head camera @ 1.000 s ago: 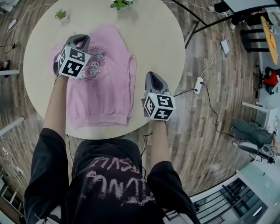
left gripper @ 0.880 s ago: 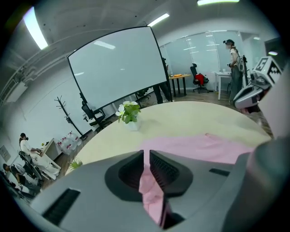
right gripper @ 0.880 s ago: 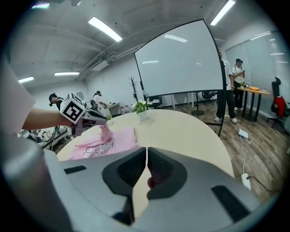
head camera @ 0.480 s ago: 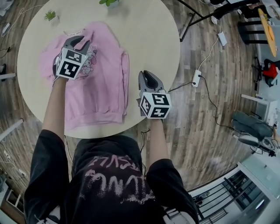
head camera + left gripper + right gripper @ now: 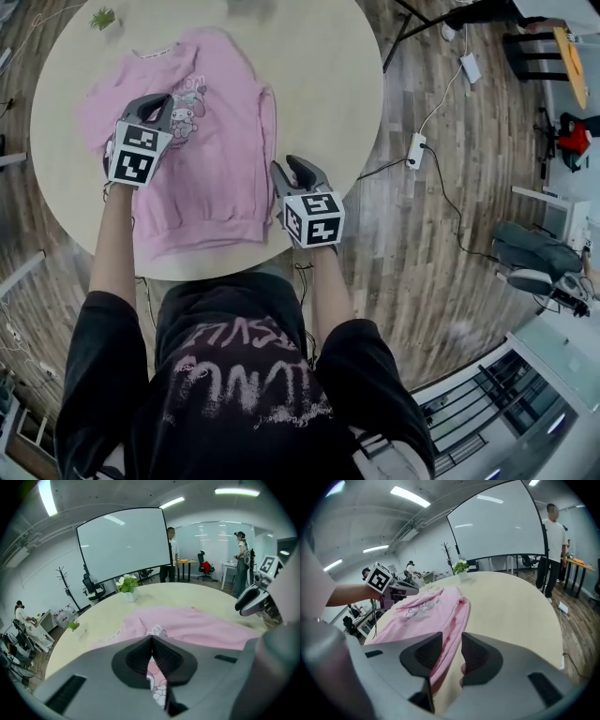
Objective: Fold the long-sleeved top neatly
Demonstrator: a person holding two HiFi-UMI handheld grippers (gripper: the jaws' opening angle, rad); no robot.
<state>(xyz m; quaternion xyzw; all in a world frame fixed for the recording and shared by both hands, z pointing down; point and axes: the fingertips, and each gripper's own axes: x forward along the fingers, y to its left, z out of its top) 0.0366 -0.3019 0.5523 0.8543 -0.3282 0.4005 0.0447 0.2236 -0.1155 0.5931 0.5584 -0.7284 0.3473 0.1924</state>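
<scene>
One pink long-sleeved top [image 5: 220, 150] lies on one round surface [image 5: 319, 75]. Two tongs: left tongs [image 5: 155, 101], right tongs [image 5: 295, 169]. Two potted plants: larger plant [image 5: 127, 585] far, smaller plant [image 5: 73, 626] left. One power strip [image 5: 415, 150] on the floor.

- We find the left gripper [image 5: 157, 99] lower and nearer the person than one second ago. It was close to the neck end of the long-sleeved top [image 5: 225, 159] and now sits over the left chest area.
- Its jaws opened briefly and have closed again, so the tips now meet.
- We find the right gripper [image 5: 289, 166] moved in from bare table [image 5: 328, 84] to just beside the top's folded right edge.
- Its jaws were together earlier and have just been opening. They now stand apart with that folded edge between them, and the pads are not pressing on it.
</scene>
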